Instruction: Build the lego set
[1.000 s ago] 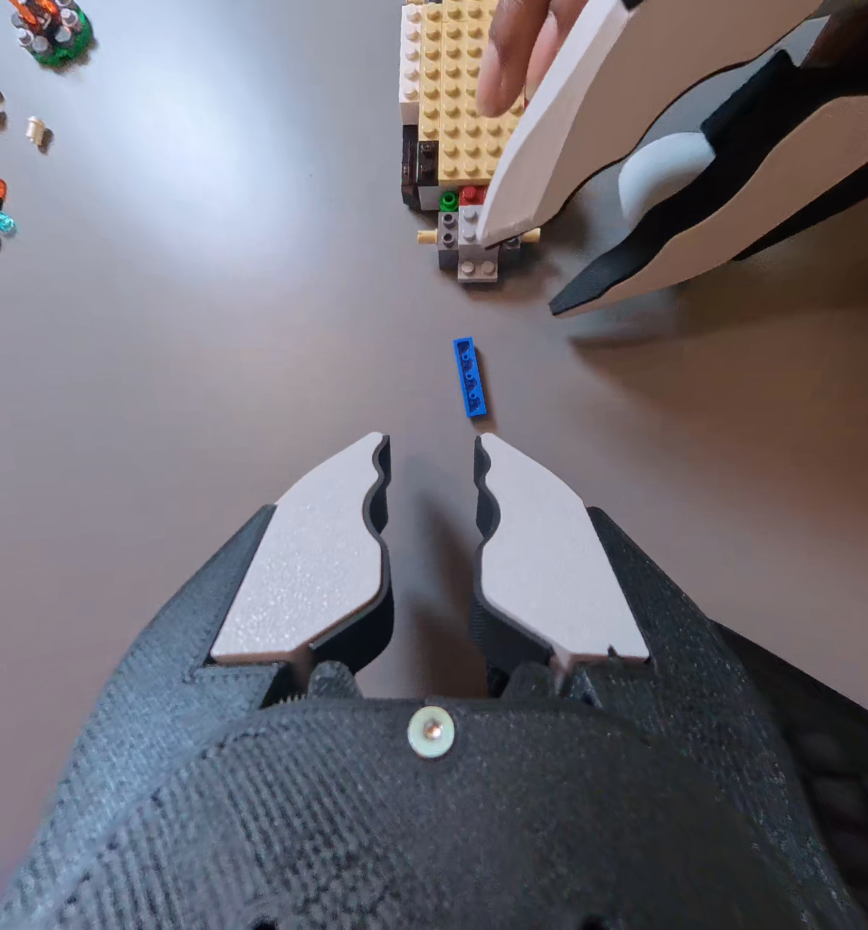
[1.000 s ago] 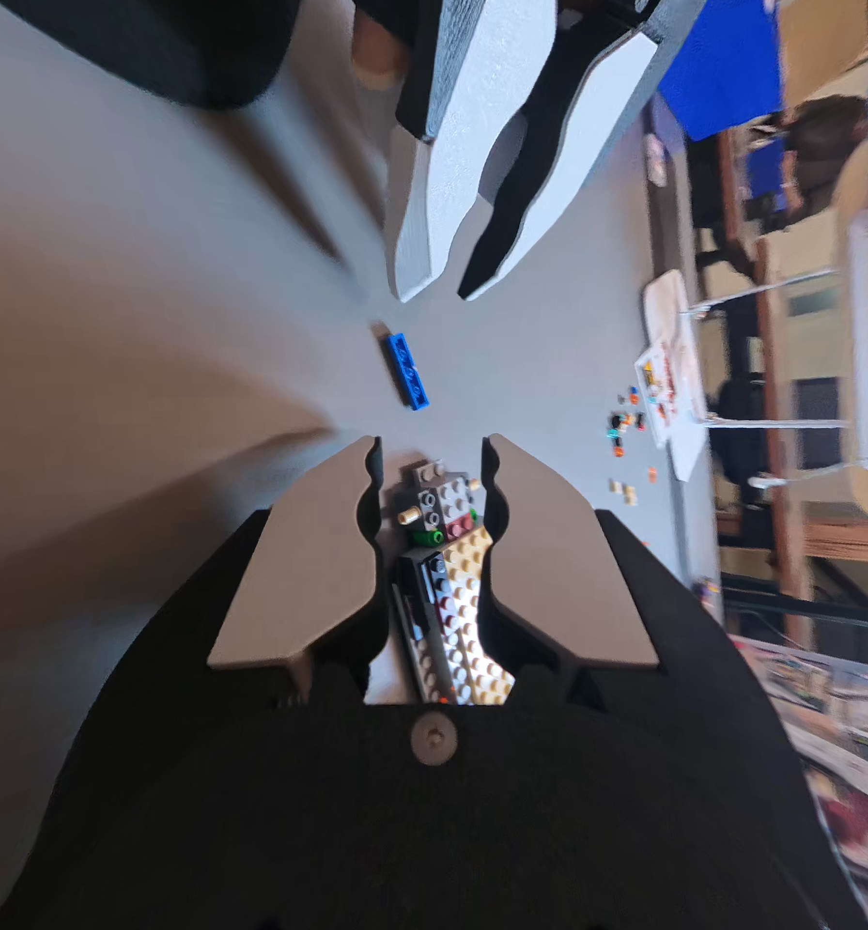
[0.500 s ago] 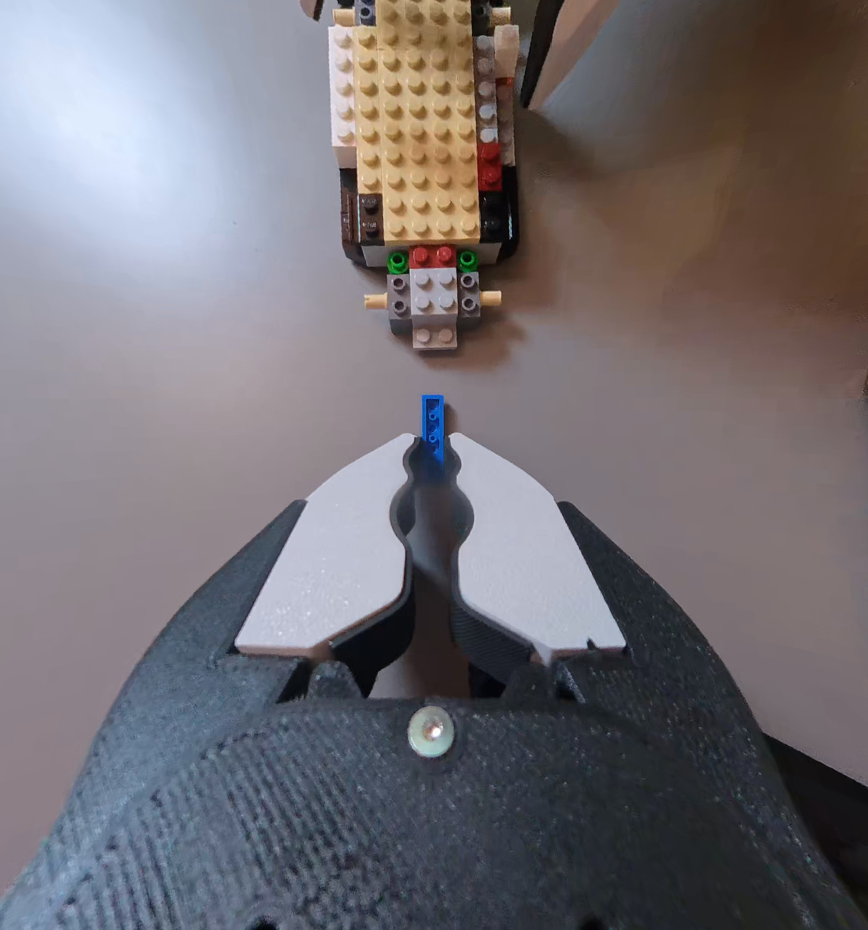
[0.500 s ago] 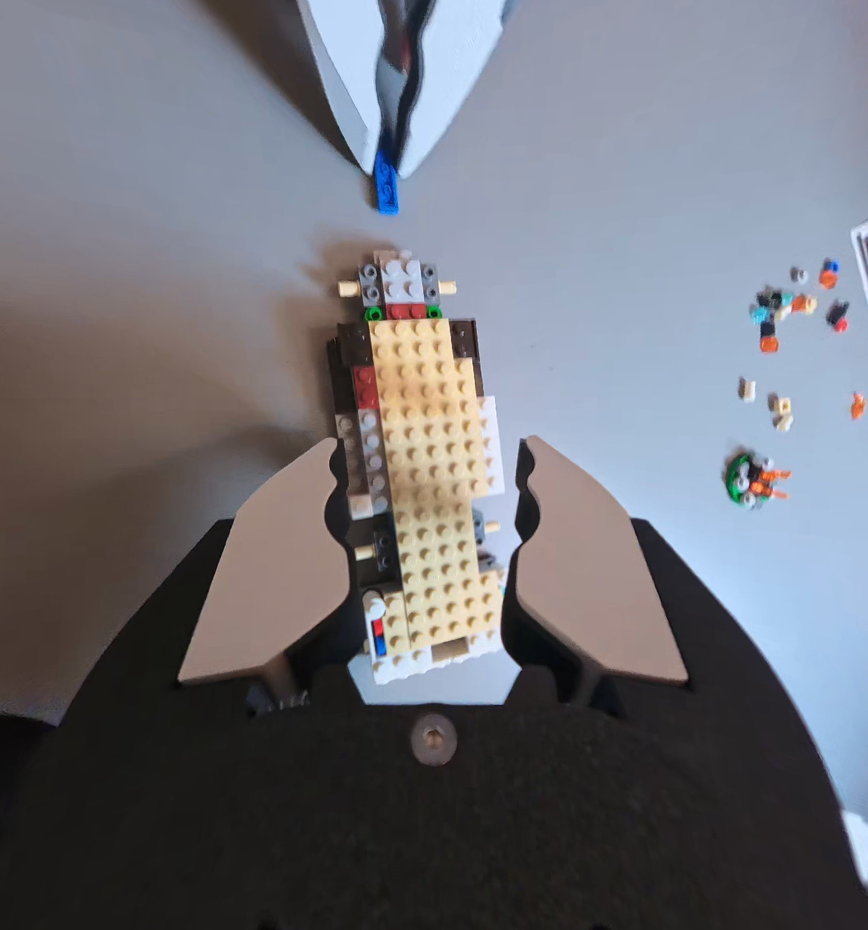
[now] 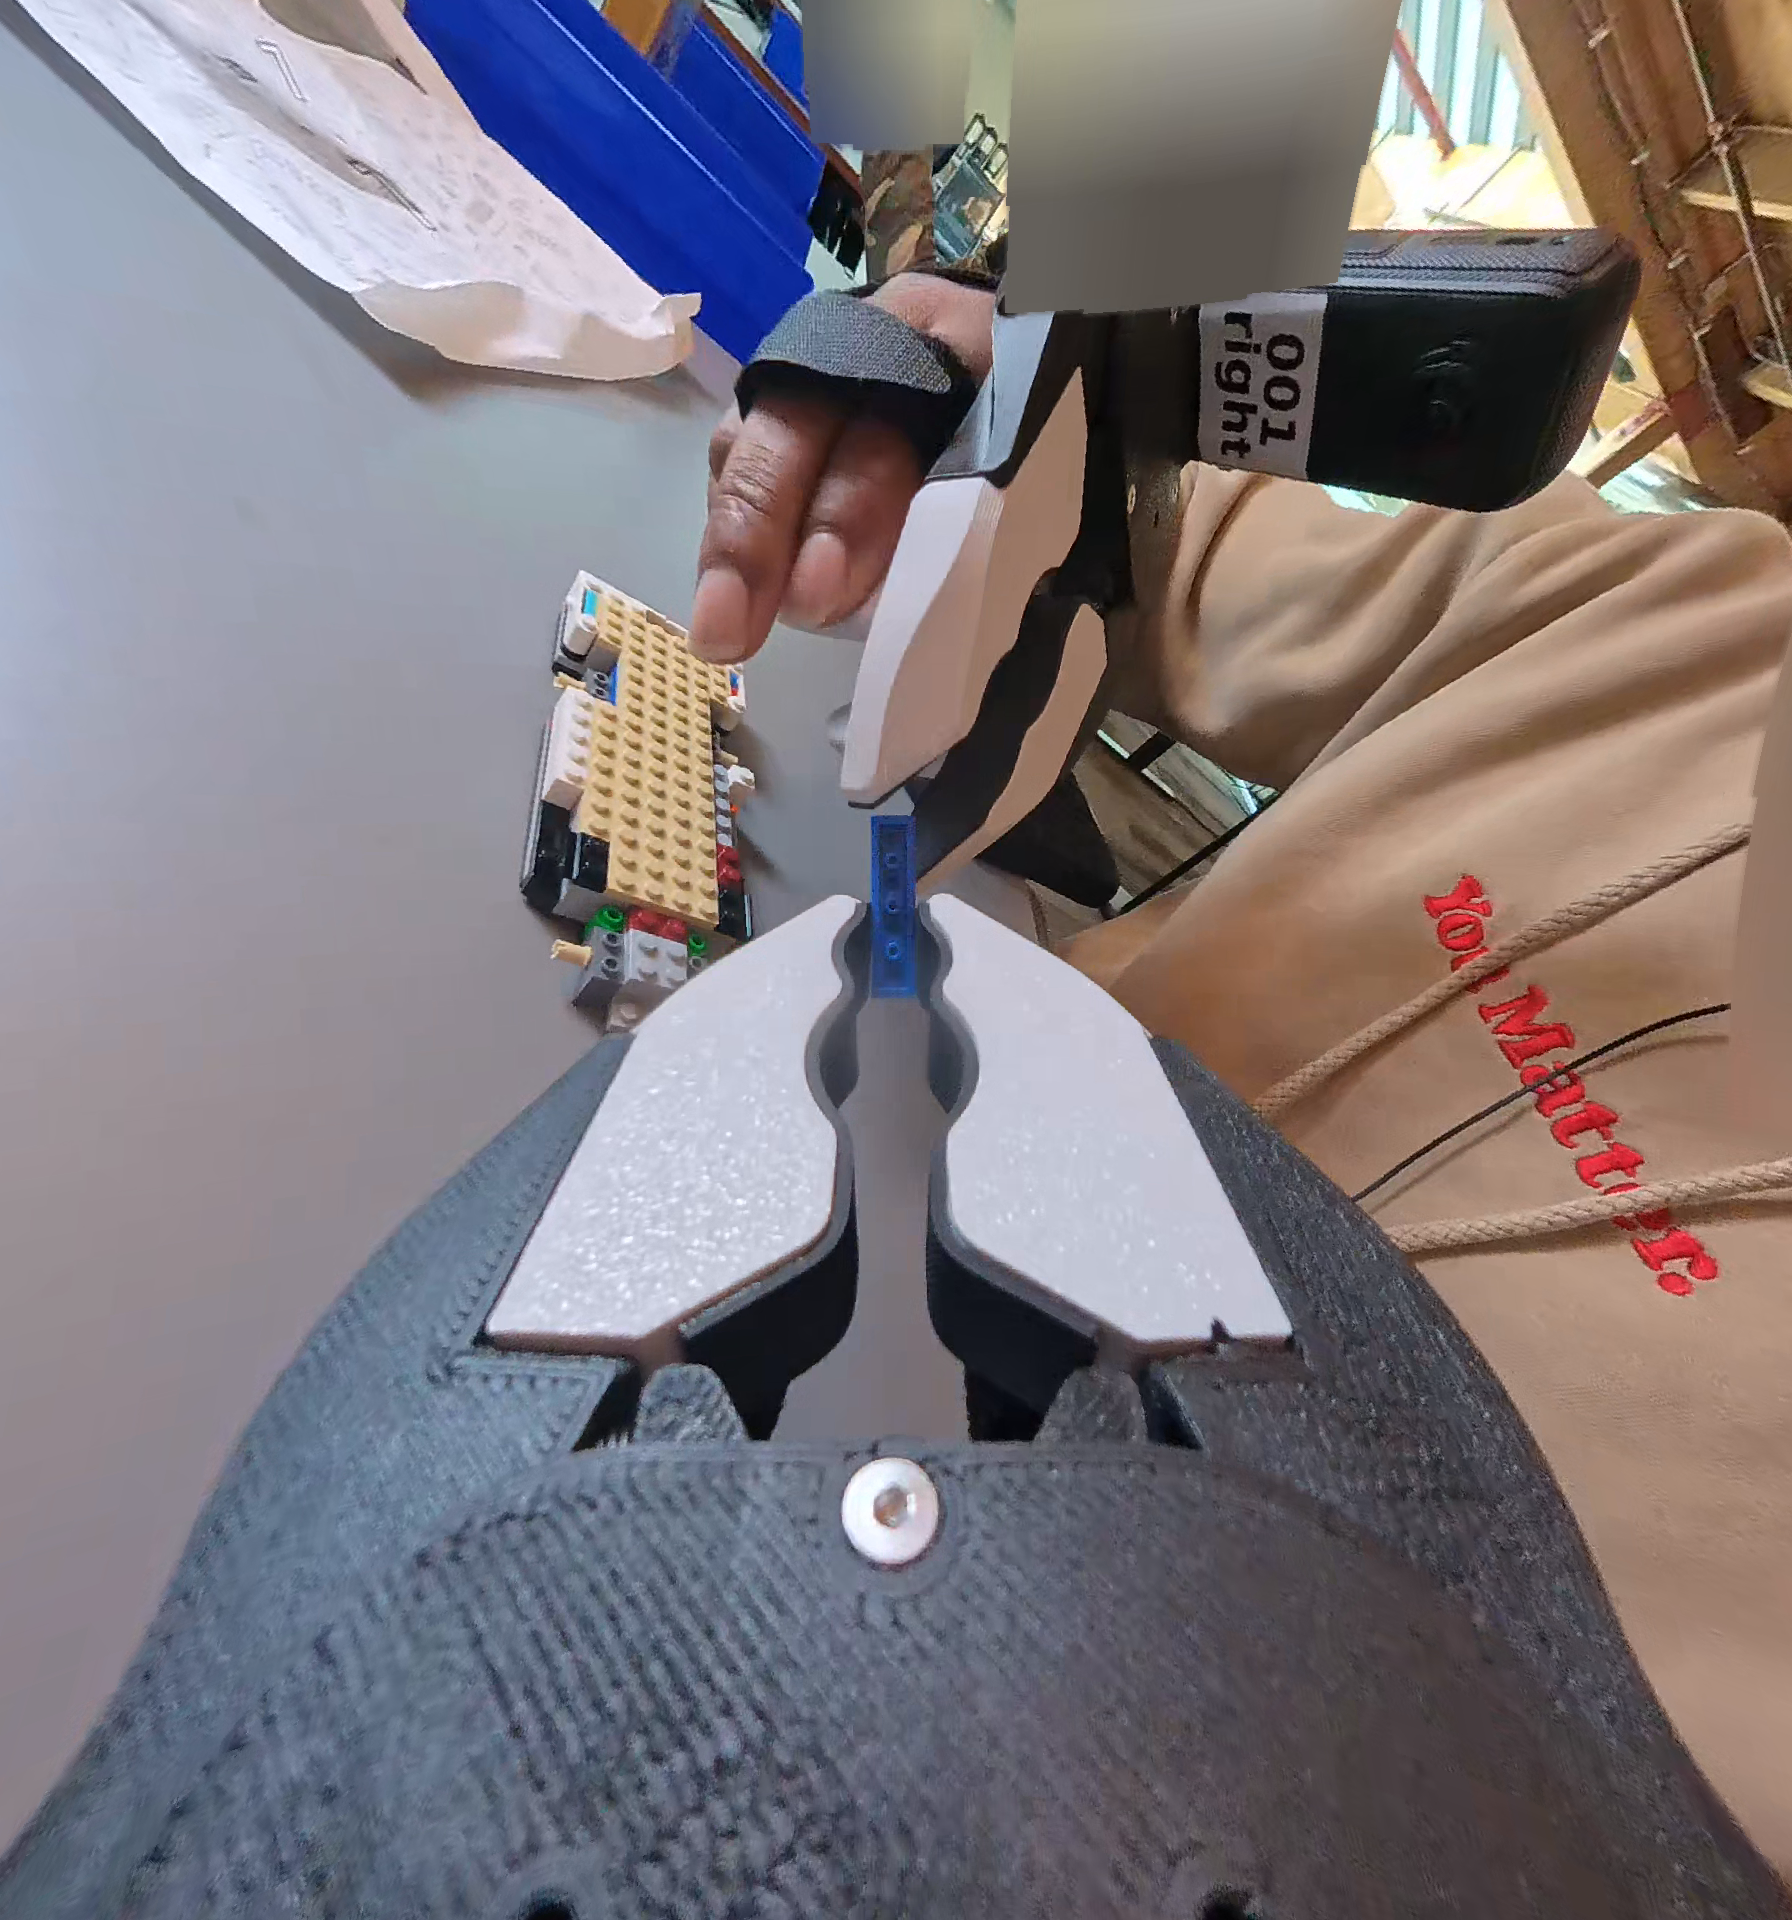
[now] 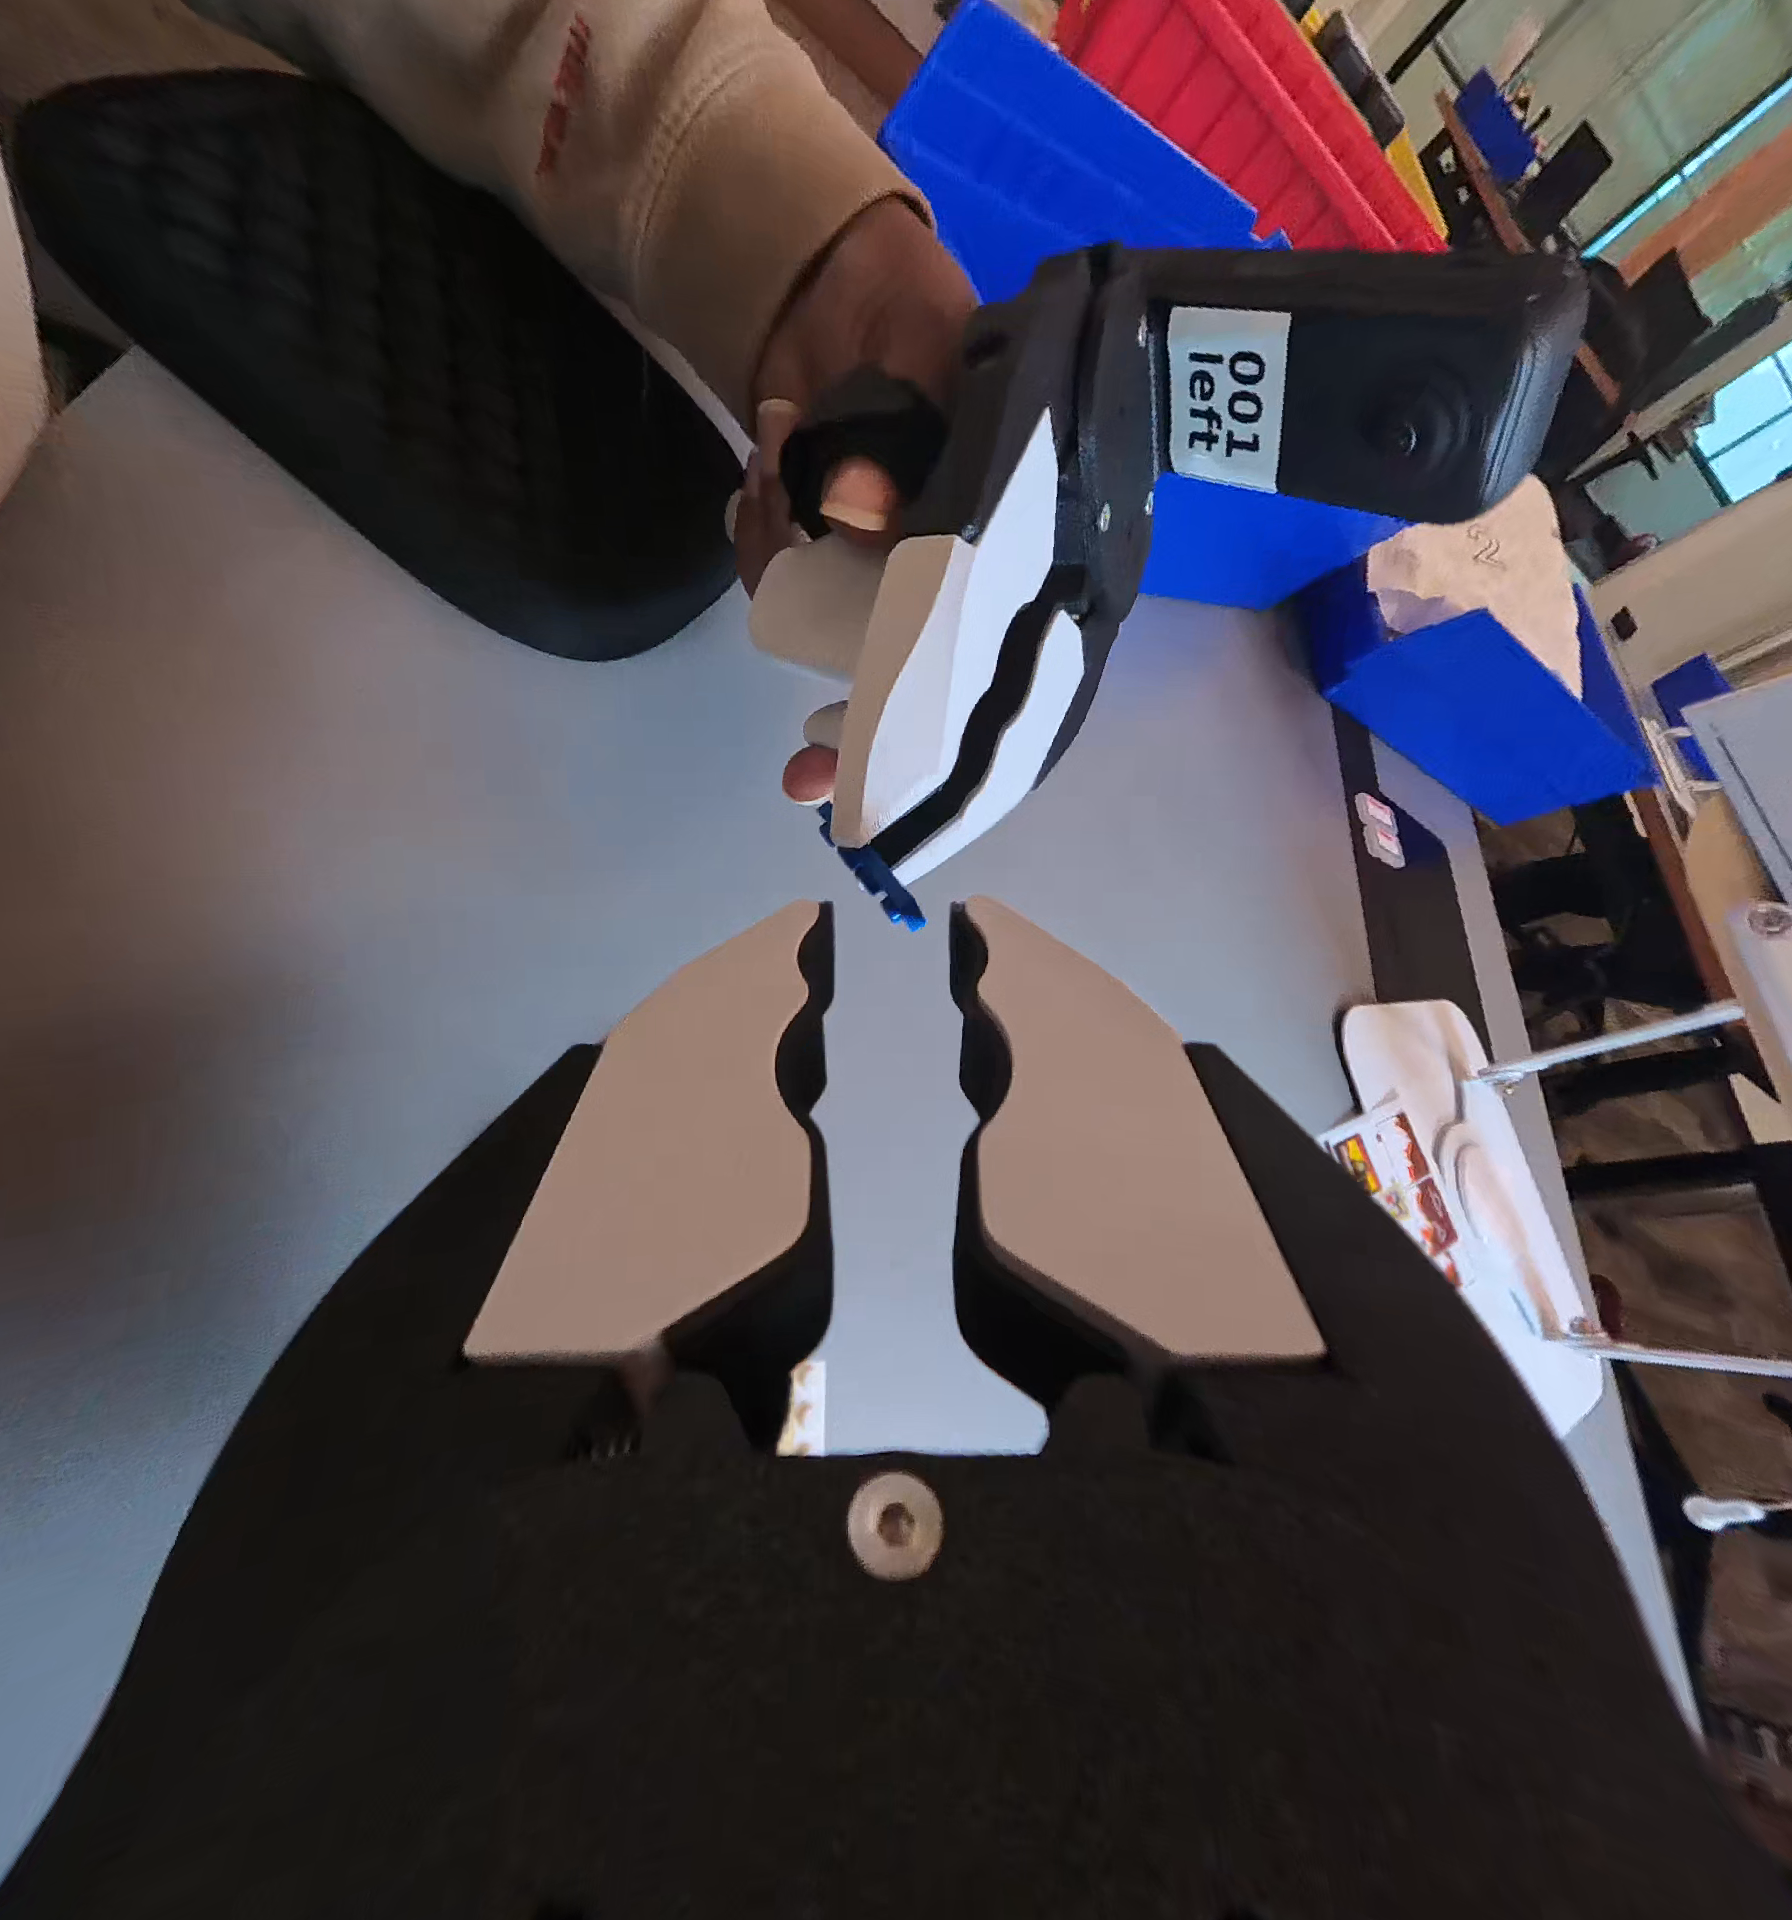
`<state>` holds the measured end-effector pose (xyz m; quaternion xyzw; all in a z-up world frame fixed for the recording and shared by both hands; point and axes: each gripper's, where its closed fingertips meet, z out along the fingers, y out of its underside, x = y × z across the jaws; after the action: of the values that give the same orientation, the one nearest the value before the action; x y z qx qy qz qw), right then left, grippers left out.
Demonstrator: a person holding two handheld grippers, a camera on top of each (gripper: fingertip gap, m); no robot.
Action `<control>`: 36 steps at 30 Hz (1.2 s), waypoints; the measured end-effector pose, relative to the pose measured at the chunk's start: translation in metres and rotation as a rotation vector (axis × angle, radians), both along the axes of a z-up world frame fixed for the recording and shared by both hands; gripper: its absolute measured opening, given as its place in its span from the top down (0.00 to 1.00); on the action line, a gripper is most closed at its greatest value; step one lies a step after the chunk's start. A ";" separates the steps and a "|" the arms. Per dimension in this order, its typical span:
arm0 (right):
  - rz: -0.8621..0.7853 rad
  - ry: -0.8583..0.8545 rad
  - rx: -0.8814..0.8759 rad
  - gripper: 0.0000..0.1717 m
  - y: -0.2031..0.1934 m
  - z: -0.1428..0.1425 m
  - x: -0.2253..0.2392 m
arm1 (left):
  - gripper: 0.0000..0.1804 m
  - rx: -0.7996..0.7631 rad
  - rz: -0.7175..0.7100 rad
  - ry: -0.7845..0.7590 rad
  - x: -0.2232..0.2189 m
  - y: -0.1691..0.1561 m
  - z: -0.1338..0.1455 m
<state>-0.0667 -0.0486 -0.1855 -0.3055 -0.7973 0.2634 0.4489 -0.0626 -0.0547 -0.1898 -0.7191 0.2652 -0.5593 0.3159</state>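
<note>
Right now the left gripper has its two pale fingers clenched on a thin blue brick plate, lifted clear of the grey table, its far end poking out past the fingertips. Facing it, the right gripper stands parted and bare, tips just short of the plate's free end. Beside them on the table lies a tan-topped brick model; blue bins stand behind.
</note>
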 end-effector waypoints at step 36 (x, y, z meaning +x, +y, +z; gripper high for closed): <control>0.015 -0.419 -0.553 0.86 0.022 -0.002 -0.015 | 0.97 0.116 0.304 0.107 -0.016 0.012 -0.011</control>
<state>-0.0814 -0.0267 -0.1874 -0.4570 -0.7729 0.4043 0.1740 -0.0785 -0.0425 -0.2008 -0.7602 0.2019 -0.4498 0.4231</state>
